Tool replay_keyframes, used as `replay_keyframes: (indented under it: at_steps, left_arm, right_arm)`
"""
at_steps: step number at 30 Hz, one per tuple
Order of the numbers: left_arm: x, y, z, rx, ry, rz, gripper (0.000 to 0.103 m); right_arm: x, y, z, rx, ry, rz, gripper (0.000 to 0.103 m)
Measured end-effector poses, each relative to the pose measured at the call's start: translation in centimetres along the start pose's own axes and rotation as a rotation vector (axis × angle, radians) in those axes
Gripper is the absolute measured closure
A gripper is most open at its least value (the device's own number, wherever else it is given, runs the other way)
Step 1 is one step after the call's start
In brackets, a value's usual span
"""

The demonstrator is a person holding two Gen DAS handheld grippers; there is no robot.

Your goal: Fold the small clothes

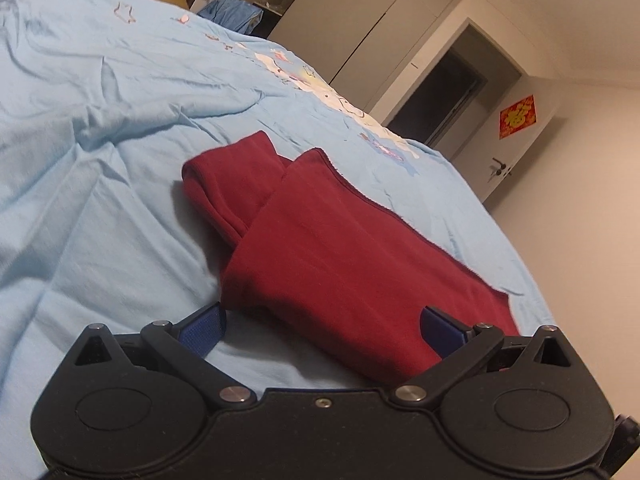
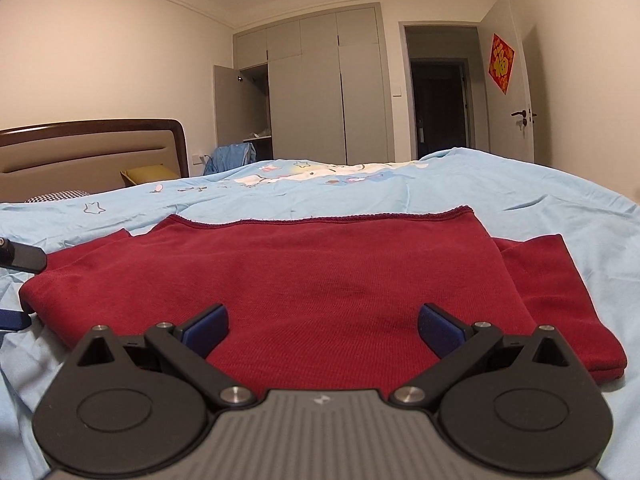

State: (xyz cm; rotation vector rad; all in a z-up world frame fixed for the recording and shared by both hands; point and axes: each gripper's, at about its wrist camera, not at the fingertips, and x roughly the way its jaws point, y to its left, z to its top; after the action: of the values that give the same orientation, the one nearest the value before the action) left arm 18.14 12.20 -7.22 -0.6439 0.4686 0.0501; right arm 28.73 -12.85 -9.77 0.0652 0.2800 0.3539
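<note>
Grippers spread and empty, you are bracketing the red garment (image 2: 312, 280) on the bed (image 1: 100, 160): left gripper (image 1: 320, 328) facing its end, right gripper (image 2: 322, 328) broadside to its long axis.

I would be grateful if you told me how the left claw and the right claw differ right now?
The left claw sits at the red garment's corner, one finger over blue bedding; the right claw sits wholly over red cloth. The left body looks black, the right grey ribbed. Both are open, holding nothing.
</note>
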Motion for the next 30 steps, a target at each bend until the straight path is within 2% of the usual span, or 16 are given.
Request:
replay_keyframes:
  at_steps: [5,8,12,15,22,27,30]
  left_arm:
    - [0.0,-0.9,-1.2,-0.030,0.017,-0.071,0.001]
    - [0.4,-1.1,-1.3,-0.018,0.009,-0.073,0.001]
    - [1.3,-0.2,-0.4,-0.068,-0.016,-0.081,0.001]
    - [2.4,0.1,0.7,-0.091,-0.038,-0.070,0.001]
    - [5.3,0.4,2.7,-0.114,-0.078,0.011,0.001]
    - [5.2,0.2,2.2,-0.061,-0.095,0.014,0.001]
    - [4.8,0.7,2.2,-0.086,-0.095,0.000,0.001]
  right_arm:
    - [0.0,0.1,0.0,0.000,-0.002,0.000,0.000]
    - [0.0,0.1,0.0,-0.001,-0.002,0.000,0.000]
    - [0.0,0.1,-0.1,-0.001,-0.002,0.000,0.000]
    - [0.0,0.1,0.0,-0.001,-0.002,-0.001,0.000]
    - [-0.1,0.1,-0.1,0.002,-0.004,0.002,0.000]
    - [-0.2,0.2,-0.1,0.006,-0.008,0.004,0.000]
    - [-0.2,0.2,-0.1,0.006,-0.008,0.004,0.000]
